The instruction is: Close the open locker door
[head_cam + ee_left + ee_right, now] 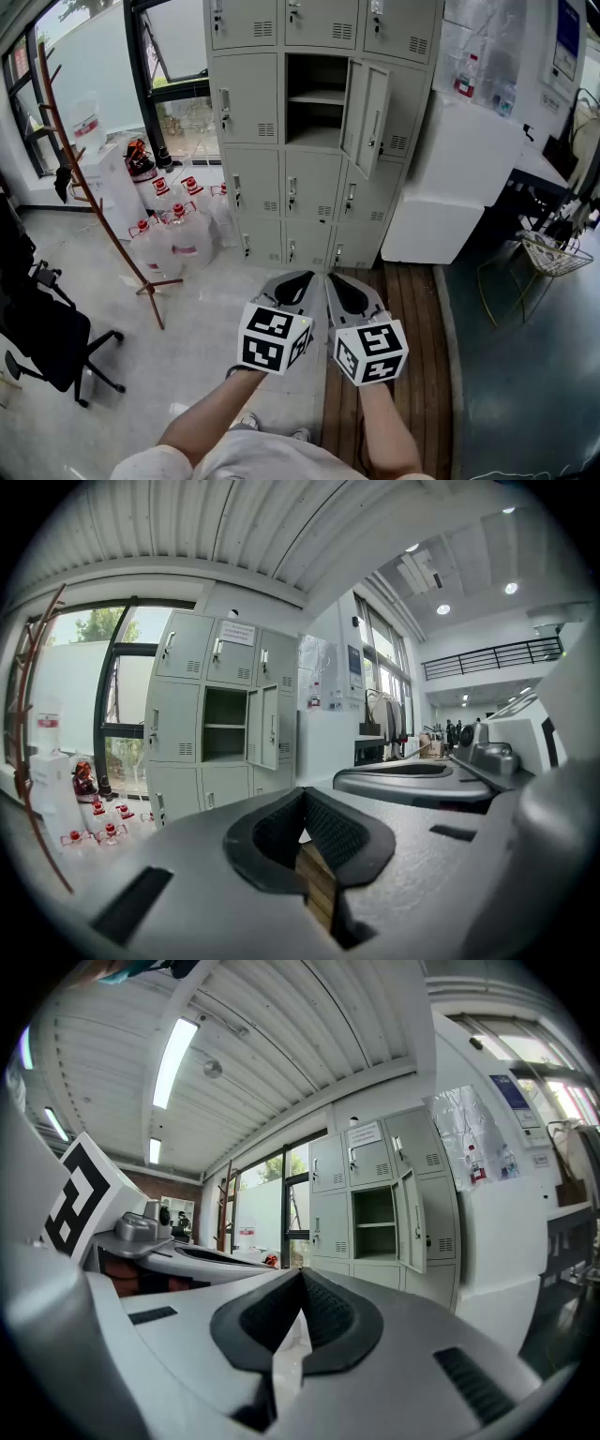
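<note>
While the door point(367, 117) stands open, nothing is done; left tool point(298, 281) and right tool point(345, 289), together and empty, hang well away.

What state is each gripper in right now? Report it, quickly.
Left gripper: closed, holding nothing.
Right gripper: closed, holding nothing.
</note>
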Demonstrator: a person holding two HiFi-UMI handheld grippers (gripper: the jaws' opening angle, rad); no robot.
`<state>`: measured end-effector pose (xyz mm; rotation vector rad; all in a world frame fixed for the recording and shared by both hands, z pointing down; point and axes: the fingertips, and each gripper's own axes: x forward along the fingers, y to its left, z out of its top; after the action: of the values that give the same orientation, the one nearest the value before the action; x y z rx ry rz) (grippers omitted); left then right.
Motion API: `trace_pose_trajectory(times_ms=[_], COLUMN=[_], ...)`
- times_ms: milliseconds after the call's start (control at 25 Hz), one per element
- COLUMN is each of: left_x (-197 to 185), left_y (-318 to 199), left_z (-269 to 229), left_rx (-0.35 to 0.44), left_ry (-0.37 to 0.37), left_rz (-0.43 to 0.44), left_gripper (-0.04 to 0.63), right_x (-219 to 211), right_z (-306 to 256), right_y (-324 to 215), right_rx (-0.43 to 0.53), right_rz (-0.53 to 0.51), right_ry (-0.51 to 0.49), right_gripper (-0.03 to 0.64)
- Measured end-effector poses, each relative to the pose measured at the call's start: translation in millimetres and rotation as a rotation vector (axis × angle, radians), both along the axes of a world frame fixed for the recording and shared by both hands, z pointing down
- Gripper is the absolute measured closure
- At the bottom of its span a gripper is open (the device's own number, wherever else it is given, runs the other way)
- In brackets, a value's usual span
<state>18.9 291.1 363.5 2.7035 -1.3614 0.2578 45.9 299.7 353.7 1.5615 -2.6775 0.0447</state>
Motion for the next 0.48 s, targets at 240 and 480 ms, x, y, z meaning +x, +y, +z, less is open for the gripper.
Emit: trace_pose_trajectory(times_ms=[240, 480], left_x=[19, 33], left_y=[-4, -16], left_z=[2, 5], left_rx=[0.0, 0.004], left_ry=[0.0, -0.008], left_rz=[0.01, 0.015], left_gripper=[0.589, 0.589], right_x=[17, 35], right_z=[1, 5], right_y=[-4, -19], right_rx=[0.006, 0.0], right_rz=[0.014, 0.034], right_ry=[-0.008, -0.025], right_gripper=[0.614, 0.612])
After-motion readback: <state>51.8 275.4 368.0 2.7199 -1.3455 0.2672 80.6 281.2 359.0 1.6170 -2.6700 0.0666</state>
